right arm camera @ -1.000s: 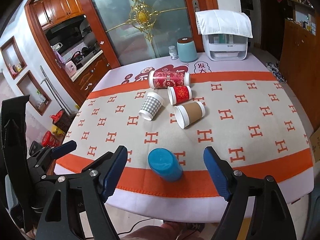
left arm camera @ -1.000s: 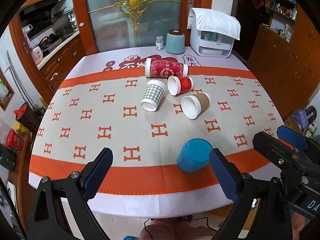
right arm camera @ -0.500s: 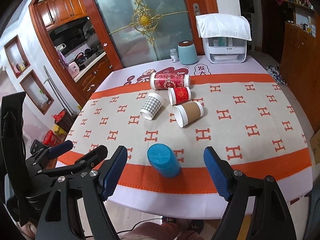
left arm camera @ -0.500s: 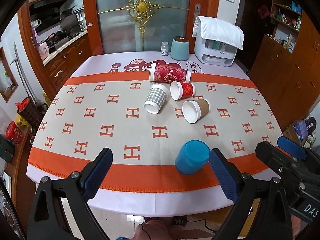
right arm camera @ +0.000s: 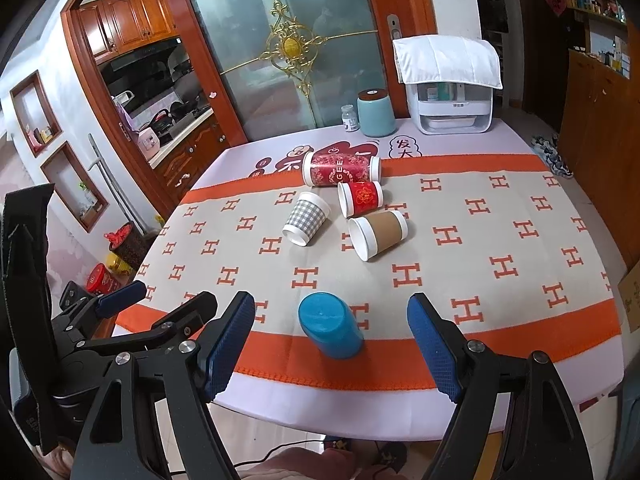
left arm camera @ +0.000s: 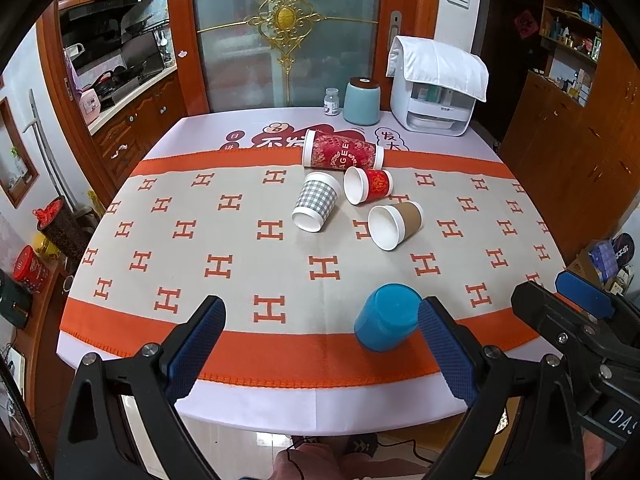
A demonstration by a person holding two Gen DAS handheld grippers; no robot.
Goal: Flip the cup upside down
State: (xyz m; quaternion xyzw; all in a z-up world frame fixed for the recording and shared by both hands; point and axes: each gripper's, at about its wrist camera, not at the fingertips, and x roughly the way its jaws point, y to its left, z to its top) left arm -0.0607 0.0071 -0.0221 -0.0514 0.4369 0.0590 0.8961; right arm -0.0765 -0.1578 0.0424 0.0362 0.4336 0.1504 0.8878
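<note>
A blue cup stands upside down, base up, on the orange band near the table's front edge; it also shows in the right wrist view. Four paper cups lie on their sides mid-table: a tall red one, a grey checked one, a small red one and a brown one. My left gripper is open and empty, held off the front edge. My right gripper is open and empty, with the blue cup between and beyond its fingers.
A teal canister, a small white bottle and a white appliance under a cloth stand at the table's far edge. A wooden cabinet is to the right, kitchen cupboards to the left.
Both grippers have drawn back and risen a little from the table, so more of it shows. The blue cup and the paper cups have not moved.
</note>
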